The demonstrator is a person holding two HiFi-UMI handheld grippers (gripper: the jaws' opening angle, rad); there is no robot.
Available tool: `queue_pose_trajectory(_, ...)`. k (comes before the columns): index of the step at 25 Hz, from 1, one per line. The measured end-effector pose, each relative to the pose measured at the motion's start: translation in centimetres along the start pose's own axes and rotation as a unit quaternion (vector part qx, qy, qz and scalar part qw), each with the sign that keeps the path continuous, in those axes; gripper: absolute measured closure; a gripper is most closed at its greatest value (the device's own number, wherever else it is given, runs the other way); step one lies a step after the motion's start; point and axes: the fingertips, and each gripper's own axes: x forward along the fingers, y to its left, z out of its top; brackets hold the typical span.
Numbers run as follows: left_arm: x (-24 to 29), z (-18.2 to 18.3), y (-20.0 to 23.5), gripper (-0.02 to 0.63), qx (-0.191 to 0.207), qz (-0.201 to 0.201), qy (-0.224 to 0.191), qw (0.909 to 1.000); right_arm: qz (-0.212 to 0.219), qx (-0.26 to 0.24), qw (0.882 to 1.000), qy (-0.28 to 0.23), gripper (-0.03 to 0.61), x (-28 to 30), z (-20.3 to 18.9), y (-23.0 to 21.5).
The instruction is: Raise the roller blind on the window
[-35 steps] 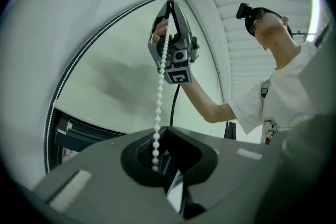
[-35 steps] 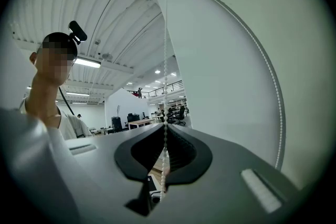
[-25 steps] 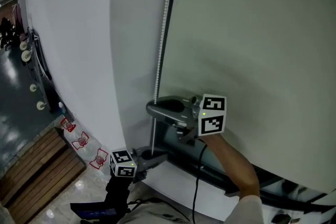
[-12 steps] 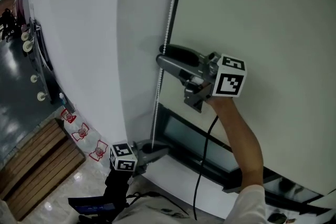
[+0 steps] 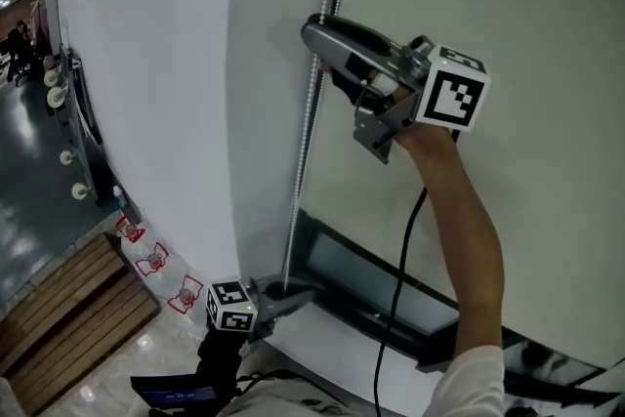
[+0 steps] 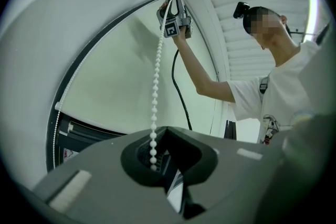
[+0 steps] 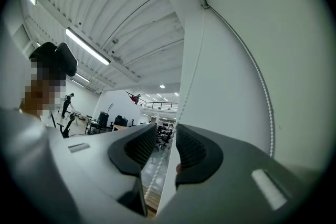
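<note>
The pale roller blind [image 5: 508,15] covers most of the window, with a dark strip of glass [image 5: 361,271] showing under its lower edge. Its white bead chain [image 5: 311,112] hangs down the blind's left edge. My left gripper [image 5: 291,292] is low down and shut on the bead chain [image 6: 155,86], which drops straight into the left gripper's [image 6: 157,157] jaws. My right gripper [image 5: 320,49] is raised high on the same chain. Seen from the right gripper [image 7: 167,136], the bead chain [image 7: 190,78] runs through the gap without being pinched; these jaws have just been closing.
A white curved wall [image 5: 146,63] stands left of the blind. A wooden floor [image 5: 68,317] and a lower hall lie far below at the left. The right gripper's black cable [image 5: 400,288] hangs along the person's raised arm [image 5: 469,220].
The right gripper has let go of the chain low down and climbed far up along it. The left gripper has stayed at the bottom of the chain.
</note>
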Motion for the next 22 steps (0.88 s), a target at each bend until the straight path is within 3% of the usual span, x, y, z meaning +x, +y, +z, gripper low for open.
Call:
queue_pose_trajectory(6, -0.01, -0.12, 0.3, 0.615, 0.0, -0.001, -0.001, 1.0, 0.001, 0.005, 1.0, -0.011, 0.557, -0.07, 0.48, 0.02)
queue_pose_trajectory(11, -0.1, -0.33, 0.63, 0.615, -0.005, -0.003, -0.002, 1.0, 0.003, 0.056, 0.998, -0.012, 0.561, -0.26, -0.04, -0.67)
queue_pose_trajectory(22, 0.47, 0.38, 0.9, 0.615, -0.018, -0.008, 0.0, 0.9998, 0.017, 0.069, 0.997, -0.009, 0.563, -0.14, -0.15, -0.4)
